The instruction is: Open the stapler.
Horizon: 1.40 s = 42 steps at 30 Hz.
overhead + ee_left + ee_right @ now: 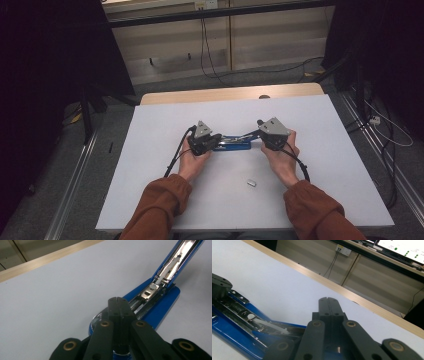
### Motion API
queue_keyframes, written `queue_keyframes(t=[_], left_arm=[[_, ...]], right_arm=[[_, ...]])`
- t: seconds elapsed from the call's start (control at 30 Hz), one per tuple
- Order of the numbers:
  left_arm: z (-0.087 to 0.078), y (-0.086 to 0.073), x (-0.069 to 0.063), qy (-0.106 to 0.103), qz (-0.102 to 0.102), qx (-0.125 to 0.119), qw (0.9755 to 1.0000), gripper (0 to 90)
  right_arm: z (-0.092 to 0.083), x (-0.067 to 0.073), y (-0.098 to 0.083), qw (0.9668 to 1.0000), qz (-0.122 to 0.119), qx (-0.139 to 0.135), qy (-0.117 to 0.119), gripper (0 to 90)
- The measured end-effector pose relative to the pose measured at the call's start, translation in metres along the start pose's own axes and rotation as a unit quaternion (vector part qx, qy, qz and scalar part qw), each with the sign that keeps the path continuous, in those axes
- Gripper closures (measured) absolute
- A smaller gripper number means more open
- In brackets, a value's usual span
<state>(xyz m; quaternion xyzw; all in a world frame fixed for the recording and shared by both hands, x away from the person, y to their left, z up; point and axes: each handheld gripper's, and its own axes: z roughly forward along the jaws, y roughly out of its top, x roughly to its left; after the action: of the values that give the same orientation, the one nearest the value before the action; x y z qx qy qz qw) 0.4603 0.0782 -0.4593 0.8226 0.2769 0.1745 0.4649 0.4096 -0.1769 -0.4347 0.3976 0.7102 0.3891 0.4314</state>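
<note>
A blue stapler (233, 144) lies opened out on the white table between my two grippers. In the left gripper view the blue stapler (160, 307) shows its metal staple channel, running up to the right. My left gripper (118, 300) is shut with nothing between its jaws, and its tips sit over the stapler's chrome end. My right gripper (328, 300) is also shut and empty, just over the other end of the stapler (237, 332). From above, the left gripper (217, 140) and right gripper (258, 134) point toward each other across the stapler.
A small metal strip (251, 183) lies on the white table (160, 190) near the right forearm. A wooden edge (225, 93) runs along the table's far side. Beyond it are cabinets and hanging cables (205, 50).
</note>
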Motion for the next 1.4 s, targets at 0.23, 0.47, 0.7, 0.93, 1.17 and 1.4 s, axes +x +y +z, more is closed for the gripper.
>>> queue_keyframes(t=[0.23,0.47,0.7,0.93,1.17,1.4], left_arm=[[0.0,0.0,0.0,0.0,0.0,0.0,1.0,90.0],[0.0,0.0,0.0,0.0,-0.001,0.0,1.0,90.0],[0.0,0.0,0.0,0.0,-0.001,0.0,1.0,90.0],[0.0,0.0,0.0,0.0,-0.002,0.0,1.0,90.0],[0.0,0.0,0.0,0.0,-0.003,0.0,1.0,90.0],[0.0,0.0,0.0,0.0,0.0,0.0,1.0,90.0]], right_arm=[[-0.001,0.002,-0.002,1.0,-0.002,0.002,0.009,90.0],[-0.002,-0.001,-0.009,0.9999,0.003,0.011,0.011,90.0],[-0.002,-0.001,-0.014,0.9997,0.007,0.016,0.015,90.0],[-0.001,-0.002,-0.018,0.9994,0.014,0.022,0.02,90.0],[0.001,-0.005,-0.024,0.999,0.019,0.035,0.022,90.0],[0.0,-0.005,-0.024,0.9988,0.018,0.039,0.024,90.0]])
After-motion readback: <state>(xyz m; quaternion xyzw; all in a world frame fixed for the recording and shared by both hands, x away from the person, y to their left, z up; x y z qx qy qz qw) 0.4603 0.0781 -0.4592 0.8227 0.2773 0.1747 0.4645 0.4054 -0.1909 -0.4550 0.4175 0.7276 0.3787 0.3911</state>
